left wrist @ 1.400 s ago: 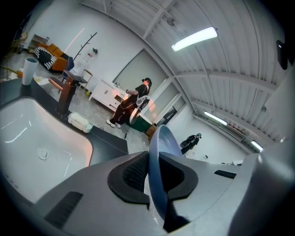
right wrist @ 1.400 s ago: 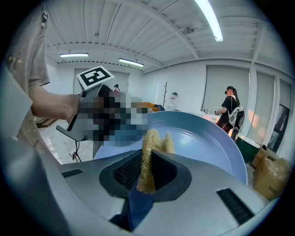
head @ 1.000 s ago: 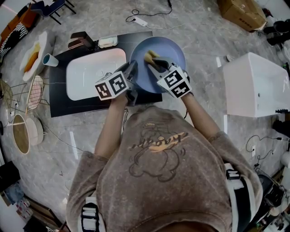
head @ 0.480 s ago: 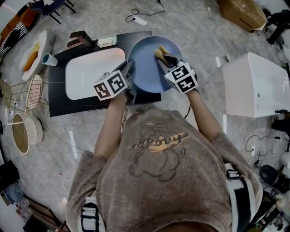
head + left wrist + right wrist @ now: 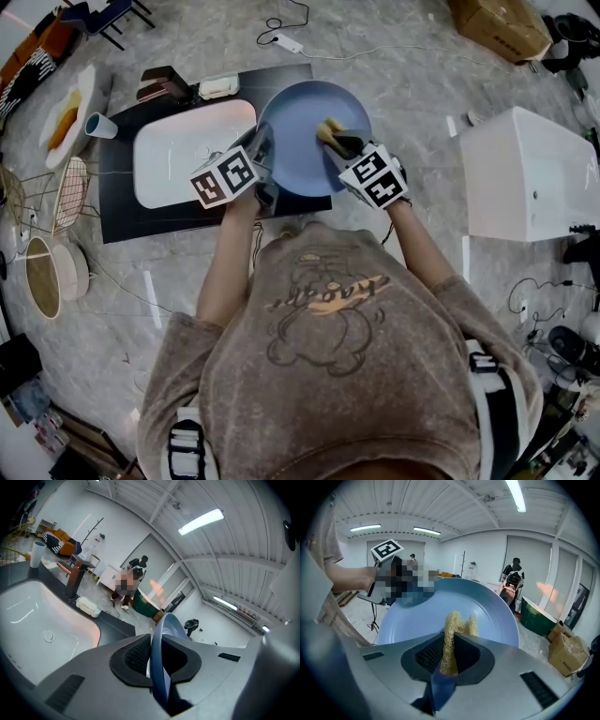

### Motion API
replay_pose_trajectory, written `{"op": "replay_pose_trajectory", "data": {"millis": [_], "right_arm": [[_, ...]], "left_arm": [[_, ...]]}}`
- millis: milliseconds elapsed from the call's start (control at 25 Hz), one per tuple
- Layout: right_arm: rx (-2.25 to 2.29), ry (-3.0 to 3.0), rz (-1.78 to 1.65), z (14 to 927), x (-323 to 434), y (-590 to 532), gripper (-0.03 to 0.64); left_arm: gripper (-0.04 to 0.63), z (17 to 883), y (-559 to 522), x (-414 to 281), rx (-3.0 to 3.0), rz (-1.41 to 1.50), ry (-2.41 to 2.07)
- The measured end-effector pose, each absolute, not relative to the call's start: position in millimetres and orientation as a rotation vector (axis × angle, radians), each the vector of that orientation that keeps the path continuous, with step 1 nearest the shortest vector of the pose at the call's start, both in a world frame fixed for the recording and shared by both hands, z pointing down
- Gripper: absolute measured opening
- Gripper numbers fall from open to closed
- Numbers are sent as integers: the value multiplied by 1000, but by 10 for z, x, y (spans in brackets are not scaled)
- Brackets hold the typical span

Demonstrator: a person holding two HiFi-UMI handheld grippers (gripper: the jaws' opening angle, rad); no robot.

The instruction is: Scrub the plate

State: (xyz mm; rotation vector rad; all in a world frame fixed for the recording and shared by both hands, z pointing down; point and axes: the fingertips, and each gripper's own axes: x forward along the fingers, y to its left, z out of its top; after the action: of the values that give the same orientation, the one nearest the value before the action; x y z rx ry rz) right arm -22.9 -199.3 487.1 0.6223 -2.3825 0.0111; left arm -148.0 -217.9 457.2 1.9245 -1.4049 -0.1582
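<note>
1 scrubber (image 5: 328,128) on blue plate (image 5: 292,145)

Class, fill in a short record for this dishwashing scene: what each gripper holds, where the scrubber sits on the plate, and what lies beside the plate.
Left gripper: shut on the rim of the round blue plate
Right gripper: shut on the yellow fibrous loofah scrubber
Scrubber position: against the plate's inner face, near its middle
Beside the plate: white rounded sink basin set in a black countertop, on the plate's left
Stage: scrubbing under way
</note>
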Motion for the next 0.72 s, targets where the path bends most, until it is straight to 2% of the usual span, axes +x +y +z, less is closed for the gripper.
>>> {"op": "replay_pose_trajectory", "data": {"millis": [720], "right_arm": [[413, -2393, -30, 4930, -590, -1572, 58]], "left_arm": [[40, 4681, -2169, -1364, 1911, -137, -1354]]}}
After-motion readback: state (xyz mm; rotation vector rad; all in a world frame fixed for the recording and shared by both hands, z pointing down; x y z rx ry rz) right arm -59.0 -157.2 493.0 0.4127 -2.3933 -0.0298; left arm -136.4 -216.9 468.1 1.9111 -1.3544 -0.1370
